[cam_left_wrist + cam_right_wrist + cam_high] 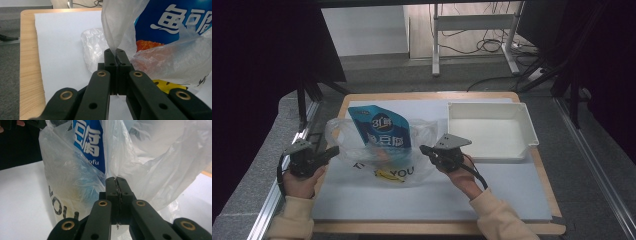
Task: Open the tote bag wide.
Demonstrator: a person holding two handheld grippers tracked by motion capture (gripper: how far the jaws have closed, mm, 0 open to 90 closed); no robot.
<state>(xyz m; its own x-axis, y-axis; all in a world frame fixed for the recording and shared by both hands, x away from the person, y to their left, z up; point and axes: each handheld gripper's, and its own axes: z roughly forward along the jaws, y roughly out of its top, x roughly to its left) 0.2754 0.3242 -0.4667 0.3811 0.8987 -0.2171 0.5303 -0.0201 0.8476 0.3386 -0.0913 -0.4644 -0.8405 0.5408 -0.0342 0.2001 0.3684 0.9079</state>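
One white sheet (pixel 427 200) over wooden table (pixel 362 97), grey floor (pixel 412 70) beyond

Clear plastic bag (pixel 412 167), blue white-lettered pouch (pixel 379 125), white tray (pixel 492 131)

A white sheet (pixel 422 200) covers the wooden table (pixel 362 97). Its near strip, between the person's two forearms, lies bare and gives open passage. In the middle a clear plastic bag (pixel 412 165) holding a tall blue pouch (pixel 379 127) blocks the way. A white tray (pixel 489 131) takes up the far right corner, just beside the bag.
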